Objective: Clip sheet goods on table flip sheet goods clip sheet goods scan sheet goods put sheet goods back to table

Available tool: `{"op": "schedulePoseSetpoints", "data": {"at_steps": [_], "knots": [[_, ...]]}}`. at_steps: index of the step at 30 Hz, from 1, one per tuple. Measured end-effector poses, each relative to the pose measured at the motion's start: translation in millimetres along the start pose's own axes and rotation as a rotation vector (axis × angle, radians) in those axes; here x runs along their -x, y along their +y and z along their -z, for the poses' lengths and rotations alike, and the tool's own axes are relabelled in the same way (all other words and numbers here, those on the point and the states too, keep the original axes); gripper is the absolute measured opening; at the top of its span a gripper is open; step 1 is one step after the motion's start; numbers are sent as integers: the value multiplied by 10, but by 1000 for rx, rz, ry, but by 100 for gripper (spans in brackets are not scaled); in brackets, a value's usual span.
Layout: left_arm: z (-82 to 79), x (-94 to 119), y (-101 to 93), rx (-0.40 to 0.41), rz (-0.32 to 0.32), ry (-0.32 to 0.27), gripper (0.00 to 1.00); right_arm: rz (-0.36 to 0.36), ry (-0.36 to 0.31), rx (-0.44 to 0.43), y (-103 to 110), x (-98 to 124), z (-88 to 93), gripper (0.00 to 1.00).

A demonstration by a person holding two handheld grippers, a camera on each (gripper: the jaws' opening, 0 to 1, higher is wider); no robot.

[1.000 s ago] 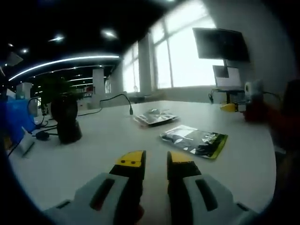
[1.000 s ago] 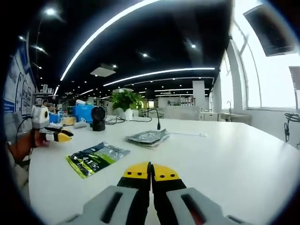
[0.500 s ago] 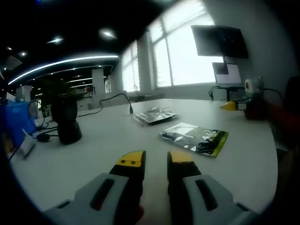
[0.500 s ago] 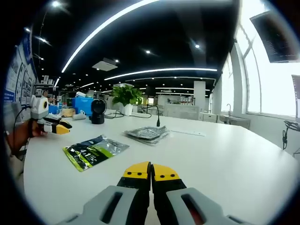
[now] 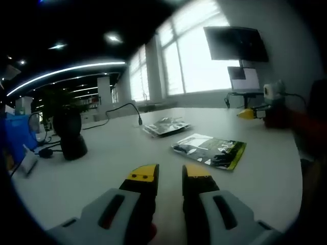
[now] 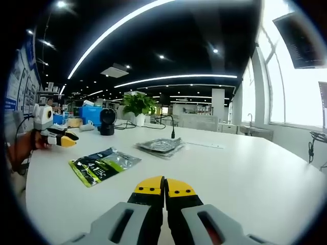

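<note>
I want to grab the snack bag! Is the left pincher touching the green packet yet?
Apart. In the left gripper view, bare white table shows between the left gripper and the green packet.

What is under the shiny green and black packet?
The flat green and black packet lies directly on the white table. Whether anything is tucked beneath it cannot be seen, because the packet covers that spot. A silvery packet pile lies beyond it.

I count two lots of sheet goods on one white table [image 6: 265,168]: one green-and-black packet [image 6: 103,164] lying alone, one small silver stack [image 6: 160,146], exact number in it unreadable. Two grippers: left gripper [image 5: 169,174], right gripper [image 6: 164,186]. One black round device [image 5: 68,132], one potted plant [image 6: 136,106], one dark wall screen [image 5: 235,44].
</note>
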State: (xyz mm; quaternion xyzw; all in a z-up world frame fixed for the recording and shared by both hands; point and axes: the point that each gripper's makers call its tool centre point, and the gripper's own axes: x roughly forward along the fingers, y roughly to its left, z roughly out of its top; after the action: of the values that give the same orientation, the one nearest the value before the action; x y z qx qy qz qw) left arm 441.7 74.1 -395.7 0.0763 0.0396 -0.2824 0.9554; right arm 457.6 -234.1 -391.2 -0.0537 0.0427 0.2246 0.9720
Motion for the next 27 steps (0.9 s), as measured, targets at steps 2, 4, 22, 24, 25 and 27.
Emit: {"op": "schedulePoseSetpoints", "data": {"at_steps": [2,4,22,24,25,27], "knots": [[-29,2,31,26,-3,-18,11,6,-5,7,-27,2,-4,0],[3,-25,57,39,-8,-2,11,0,1,-19,-38,-12,6,0],[-29,-2,-10,22,6,-19,11,6,6,22,-12,-12,19,0],[-28,-1,-9,19,5,-18,11,6,9,26,-10,-13,25,0],[-30,1,-7,20,3,-19,11,5,8,27,-10,-13,23,0],[-35,3,-5,26,3,-22,11,8,8,25,-12,-11,23,0]]}}
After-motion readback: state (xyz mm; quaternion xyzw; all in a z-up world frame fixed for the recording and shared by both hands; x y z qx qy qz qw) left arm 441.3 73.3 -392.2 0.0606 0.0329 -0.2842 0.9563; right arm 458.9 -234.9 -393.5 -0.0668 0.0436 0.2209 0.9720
